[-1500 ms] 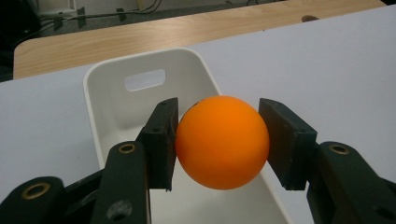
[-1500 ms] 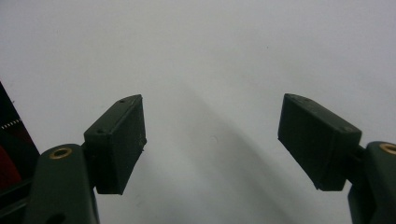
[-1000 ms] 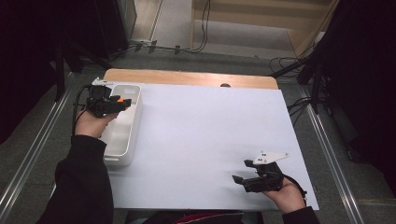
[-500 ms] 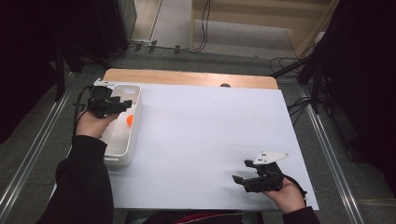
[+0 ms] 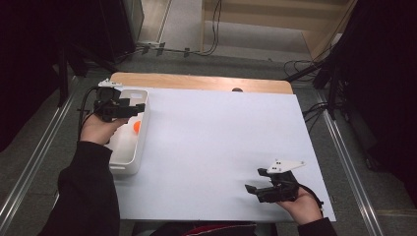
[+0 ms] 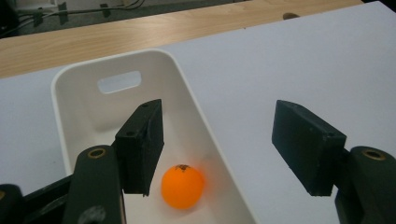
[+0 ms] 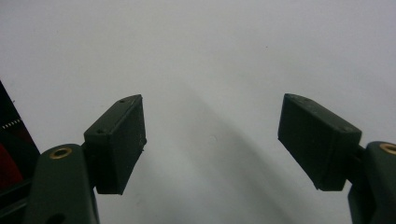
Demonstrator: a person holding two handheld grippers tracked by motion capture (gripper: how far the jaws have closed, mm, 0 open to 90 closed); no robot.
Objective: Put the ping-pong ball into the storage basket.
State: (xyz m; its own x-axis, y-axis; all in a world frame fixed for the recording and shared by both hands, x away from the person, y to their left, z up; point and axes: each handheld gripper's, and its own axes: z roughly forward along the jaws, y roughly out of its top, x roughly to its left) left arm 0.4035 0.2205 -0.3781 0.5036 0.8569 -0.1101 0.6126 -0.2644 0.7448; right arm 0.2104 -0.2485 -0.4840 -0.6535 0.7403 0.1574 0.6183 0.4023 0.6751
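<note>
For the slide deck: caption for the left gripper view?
Open left gripper above a white bin holding an orange ball.

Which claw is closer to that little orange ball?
Left. The left claw hovers open just above the orange ball in the white bin; the right claw sits across the table.

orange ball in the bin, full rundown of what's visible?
The orange ball is small, round, smooth and matte, plastic by its look, with a dark mark on top. It lies loose on the floor of the white bin, near the wall on the table's side, at the table's left edge. The left hand-held gripper hangs over it, jaws open, not touching. In the high view it shows as an orange spot beside the left hand.
</note>
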